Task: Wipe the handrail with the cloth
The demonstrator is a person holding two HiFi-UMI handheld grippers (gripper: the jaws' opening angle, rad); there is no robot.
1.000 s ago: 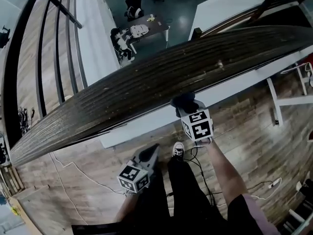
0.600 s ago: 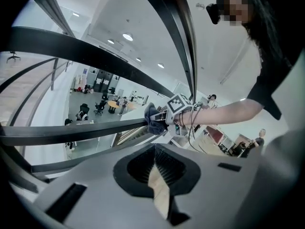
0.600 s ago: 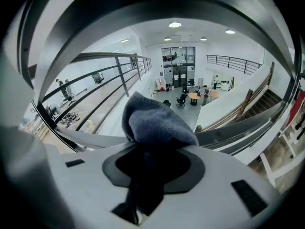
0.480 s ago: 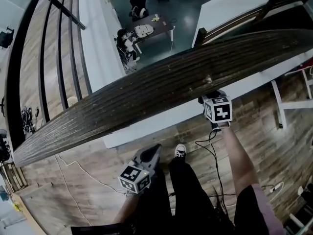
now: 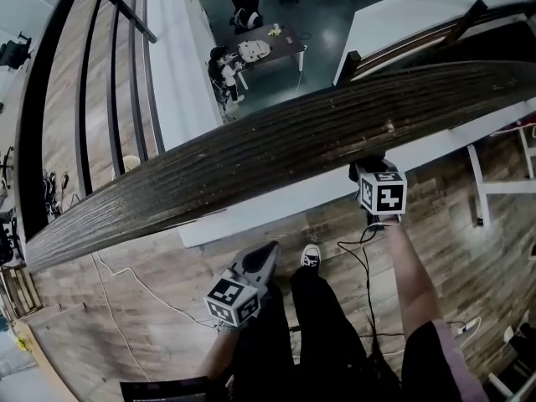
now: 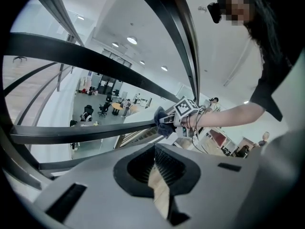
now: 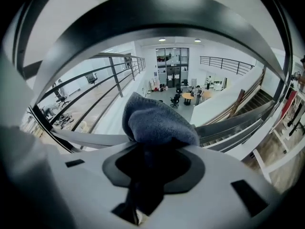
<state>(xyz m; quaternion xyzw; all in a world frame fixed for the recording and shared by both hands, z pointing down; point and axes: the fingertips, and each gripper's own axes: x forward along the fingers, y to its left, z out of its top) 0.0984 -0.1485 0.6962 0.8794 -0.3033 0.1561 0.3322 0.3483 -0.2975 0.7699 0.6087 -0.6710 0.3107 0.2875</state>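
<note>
The dark wooden handrail [image 5: 251,153] runs slantwise from lower left to upper right in the head view. My right gripper [image 5: 373,177] is shut on a dark blue-grey cloth [image 5: 360,172] that presses on the rail's near edge, right of the middle. In the right gripper view the cloth [image 7: 159,123] bulges out of the jaws under the rail [image 7: 157,13]. My left gripper [image 5: 266,254] hangs low by my legs, away from the rail, shut with nothing held. From the left gripper view the cloth [image 6: 159,116] is seen against the rail [image 6: 86,132].
A white ledge [image 5: 276,212] runs under the rail. Far below lies a lower floor with a table and chairs [image 5: 260,48]. Black railing bars [image 5: 84,99] stand at the left. A cable [image 5: 360,258] and my shoe [image 5: 308,258] are on the wood floor. A white frame [image 5: 481,174] stands at the right.
My right gripper slid the cloth to the right along the rail's near edge, most of it in the first half second. The left gripper stayed where it was.
</note>
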